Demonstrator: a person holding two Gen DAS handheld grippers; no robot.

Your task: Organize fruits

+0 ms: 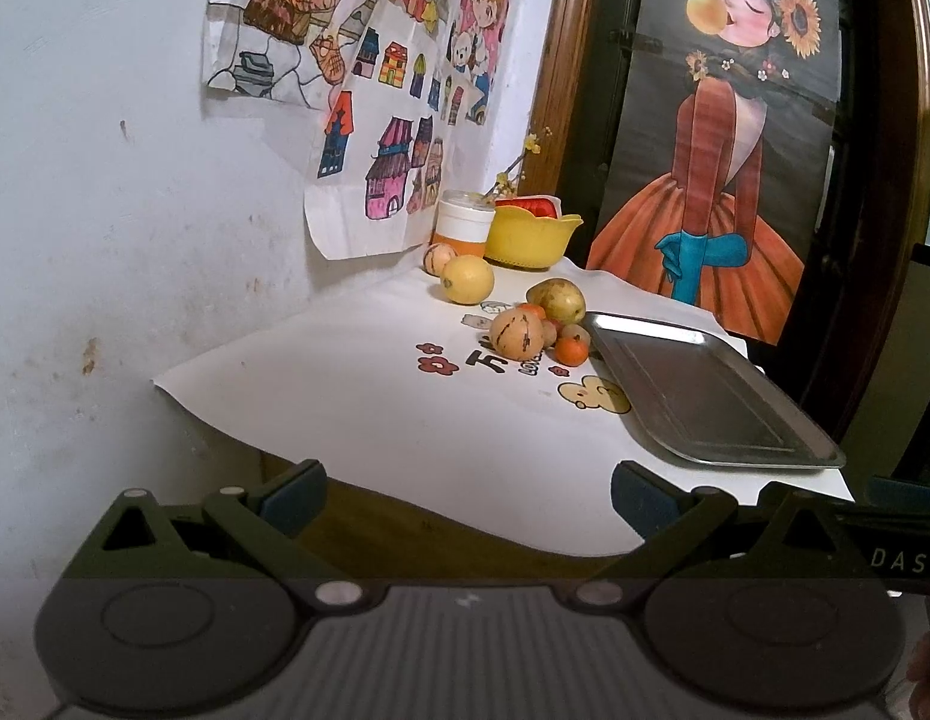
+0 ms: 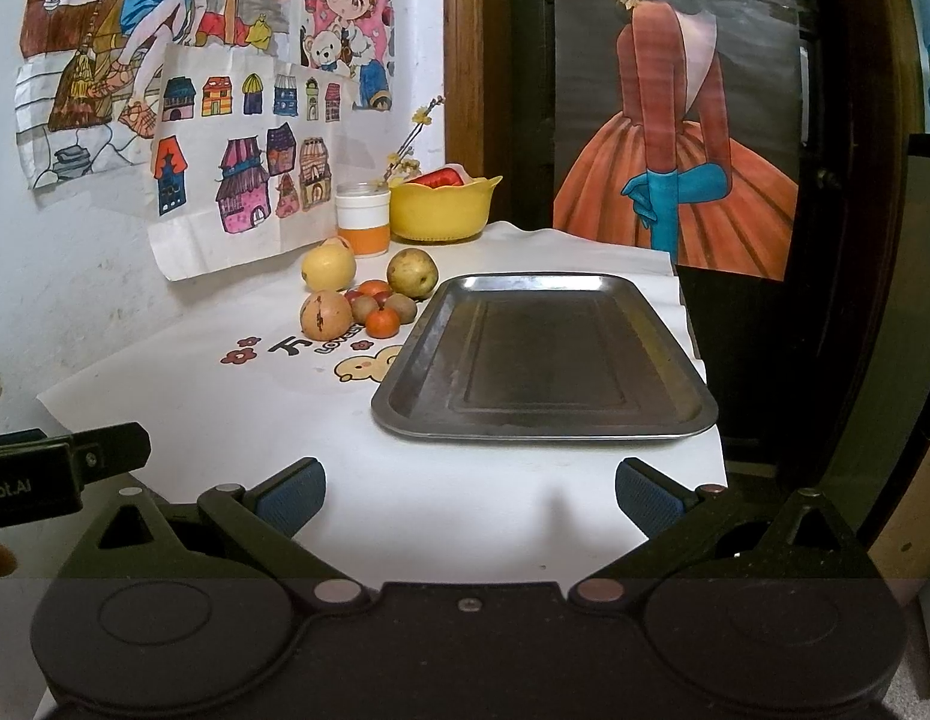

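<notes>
A: Start with the right gripper (image 2: 470, 495); its blue pads stand wide apart at the bottom of the frame with nothing between them, low over the near edge of the white-covered counter (image 2: 225, 420); I'd judge it waits there because nothing has been picked yet.

B: And the left gripper (image 1: 468, 495); just as wide open, just as empty; it sits off the counter's near corner, over the bare brown edge at lower centre.

A: Outward from the right one, the metal tray (image 2: 543, 420) lies straight ahead at centre frame, bare inside; most likely the place meant for the fruit.

B: The fruit sits just beside the tray's far left corner; a speckled tan fruit (image 2: 326, 315), a small orange (image 2: 383, 322), a greenish-yellow fruit (image 2: 412, 273) and a pale yellow one (image 2: 328, 267) behind, kiwi-like brown ones between; whether any touch the tray I cannot tell.

A: Behind them an orange-and-white jar (image 2: 363, 216) and a yellow bowl (image 2: 444, 210) against the wall.

B: The left view shows another tan fruit (image 1: 437, 258) behind the yellow one, nearly hidden from the right; the right view shows the tray's whole floor, and the left gripper's body at its left edge.
</notes>
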